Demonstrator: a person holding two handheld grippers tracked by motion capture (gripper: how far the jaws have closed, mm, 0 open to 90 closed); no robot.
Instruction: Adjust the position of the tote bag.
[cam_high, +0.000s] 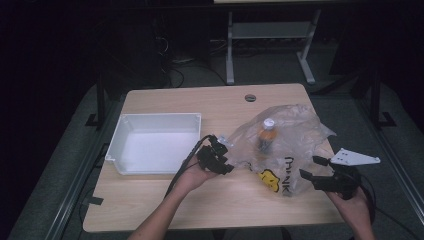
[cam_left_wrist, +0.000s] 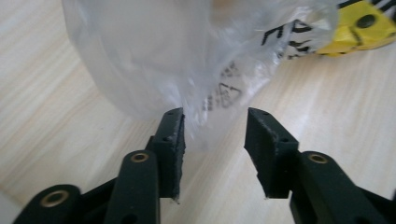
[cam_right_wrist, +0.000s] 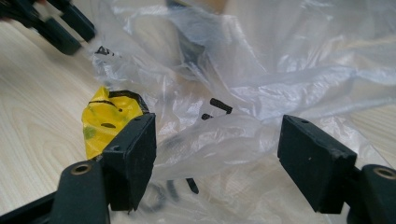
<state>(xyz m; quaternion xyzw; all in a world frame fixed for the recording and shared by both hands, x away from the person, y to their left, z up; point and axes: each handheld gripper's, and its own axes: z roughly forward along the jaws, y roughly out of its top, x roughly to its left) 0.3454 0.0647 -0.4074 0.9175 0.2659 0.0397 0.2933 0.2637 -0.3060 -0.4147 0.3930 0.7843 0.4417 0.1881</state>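
A clear plastic bag (cam_high: 285, 145) is spread on the surface (cam_high: 165, 200), just right of a white tray (cam_high: 155, 142). An orange bottle (cam_high: 266, 135) is seen inside the bag. The left gripper (cam_high: 216, 159) is held released at the bag's left edge, film between its jaws. The right gripper (cam_high: 320, 175), also released, is poised at the bag's near-right edge, probably so the bag can be pulled open.

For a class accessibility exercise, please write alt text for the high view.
A clear plastic bag holding a bottle lies on a wooden table, a white tray to its left. The left gripper meets the bag's edge; the right gripper is open beside it.
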